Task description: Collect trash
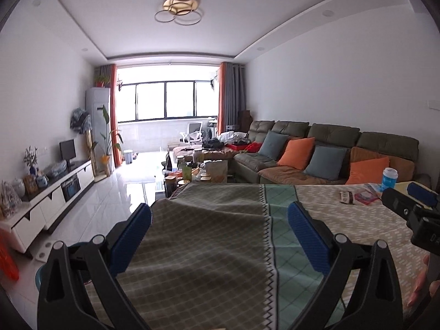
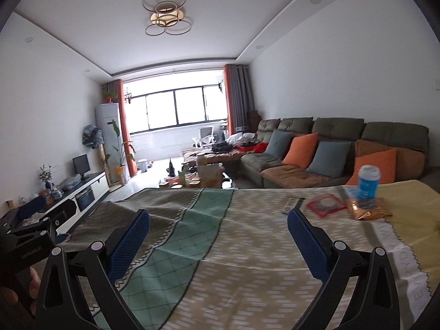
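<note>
Both blue-padded grippers, left (image 1: pixel 220 233) and right (image 2: pixel 218 236), hover spread wide apart above the patterned tablecloth (image 2: pixel 220 261), while the crinkled copper-brown foil wrapper (image 2: pixel 368 211) lies flat, long axis left-right, beside the blue-and-white paper cup (image 2: pixel 368 183)

both grippers look the same: chunky black plastic frames, silver round pivot screws, textured blue pads (image 1: pixel 308 236) on the fingers, white lettering on the body

We count two grippers, the left gripper (image 1: pixel 220 228) and the right gripper (image 2: pixel 218 240). On the cloth we see one blue cup (image 2: pixel 368 183), one red wrapper (image 2: pixel 326 205), one gold wrapper (image 2: pixel 368 210) and one small dark wrapper (image 2: pixel 294 203).
</note>
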{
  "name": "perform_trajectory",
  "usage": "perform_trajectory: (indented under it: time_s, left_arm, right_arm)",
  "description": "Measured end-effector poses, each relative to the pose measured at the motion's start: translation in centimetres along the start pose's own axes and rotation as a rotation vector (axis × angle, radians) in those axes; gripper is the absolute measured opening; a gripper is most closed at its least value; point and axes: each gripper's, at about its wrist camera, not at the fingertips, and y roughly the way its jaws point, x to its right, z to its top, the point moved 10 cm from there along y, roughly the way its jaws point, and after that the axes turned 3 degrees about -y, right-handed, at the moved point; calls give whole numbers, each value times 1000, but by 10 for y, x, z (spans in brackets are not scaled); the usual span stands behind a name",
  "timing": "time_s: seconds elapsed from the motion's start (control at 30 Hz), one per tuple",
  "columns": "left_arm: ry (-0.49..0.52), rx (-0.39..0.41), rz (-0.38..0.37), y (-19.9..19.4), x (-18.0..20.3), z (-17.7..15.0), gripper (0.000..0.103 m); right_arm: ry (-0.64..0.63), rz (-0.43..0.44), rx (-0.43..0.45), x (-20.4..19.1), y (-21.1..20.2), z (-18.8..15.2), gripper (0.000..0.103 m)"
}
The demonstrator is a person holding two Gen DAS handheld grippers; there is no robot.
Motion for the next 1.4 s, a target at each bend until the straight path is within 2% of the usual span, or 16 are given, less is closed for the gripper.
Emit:
perform_trajectory:
  time_s: [0.2,0.4,1.4]
  left_arm:
    - [-1,10,-9,2,15,-2,99]
    - [-5,24,0,1,15,-1,99]
    - [-4,47,21,-2,21,-1,99]
  right_arm:
    - [-4,-25,25,8,-9,4,100]
    - [-10,-43,37,12,-14,4,100]
    - [-10,-50,51,14,-21,8,100]
